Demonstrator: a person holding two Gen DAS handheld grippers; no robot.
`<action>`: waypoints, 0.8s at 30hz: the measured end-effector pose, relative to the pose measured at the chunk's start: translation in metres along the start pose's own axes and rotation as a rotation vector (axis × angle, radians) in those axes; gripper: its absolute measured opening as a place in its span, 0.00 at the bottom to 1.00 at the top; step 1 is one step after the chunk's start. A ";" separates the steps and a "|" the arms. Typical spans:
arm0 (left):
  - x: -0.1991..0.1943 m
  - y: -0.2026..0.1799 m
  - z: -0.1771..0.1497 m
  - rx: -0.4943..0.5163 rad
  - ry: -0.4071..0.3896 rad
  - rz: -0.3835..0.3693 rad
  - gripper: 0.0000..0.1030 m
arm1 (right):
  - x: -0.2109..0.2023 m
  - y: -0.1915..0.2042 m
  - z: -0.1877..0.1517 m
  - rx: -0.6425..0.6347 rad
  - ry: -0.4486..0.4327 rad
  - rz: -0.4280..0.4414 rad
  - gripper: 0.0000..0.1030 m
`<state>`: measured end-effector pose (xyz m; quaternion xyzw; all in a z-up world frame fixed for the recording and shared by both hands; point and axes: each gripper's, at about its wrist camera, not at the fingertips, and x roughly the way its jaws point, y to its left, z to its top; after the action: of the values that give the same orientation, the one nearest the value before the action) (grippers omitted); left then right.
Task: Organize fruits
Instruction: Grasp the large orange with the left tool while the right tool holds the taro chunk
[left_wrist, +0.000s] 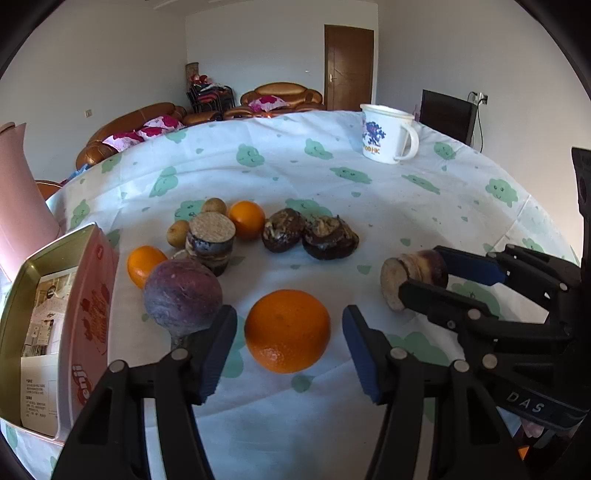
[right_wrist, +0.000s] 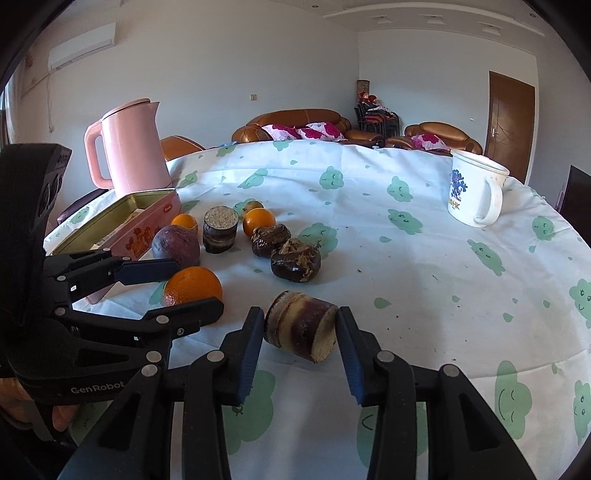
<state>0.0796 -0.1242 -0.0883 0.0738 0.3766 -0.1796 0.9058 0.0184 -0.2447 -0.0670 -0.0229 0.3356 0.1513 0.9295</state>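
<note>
My left gripper (left_wrist: 290, 347) is open, its jaws either side of a large orange (left_wrist: 287, 331) on the tablecloth, not touching it. My right gripper (right_wrist: 301, 345) is open around a cut sugarcane piece (right_wrist: 301, 329) lying on its side; the pads stand close to both ends. It also shows in the left wrist view (left_wrist: 413, 275). Further back lie a purple passion fruit (left_wrist: 183, 295), an upright sugarcane piece (left_wrist: 210, 242), two small oranges (left_wrist: 246, 218) (left_wrist: 144, 264), small brown round fruits (left_wrist: 214, 206) and two dark water chestnuts (left_wrist: 330, 236).
An open pink tin box (left_wrist: 90, 310) with papers inside stands at the left. A pink kettle (right_wrist: 131, 147) stands behind it. A white mug (right_wrist: 476, 192) sits at the far right. The round table carries a white cloth with green clouds (right_wrist: 406, 277).
</note>
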 end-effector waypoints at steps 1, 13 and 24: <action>0.003 0.001 0.001 -0.009 0.013 -0.001 0.57 | 0.001 0.002 0.000 -0.006 0.004 0.001 0.41; -0.007 0.007 -0.005 -0.034 -0.036 -0.029 0.48 | -0.006 0.009 -0.003 -0.046 -0.046 0.004 0.41; -0.026 0.009 -0.008 -0.043 -0.147 0.008 0.48 | -0.019 0.014 -0.006 -0.080 -0.124 -0.009 0.41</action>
<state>0.0608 -0.1062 -0.0757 0.0425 0.3126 -0.1730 0.9330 -0.0033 -0.2370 -0.0585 -0.0524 0.2711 0.1614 0.9475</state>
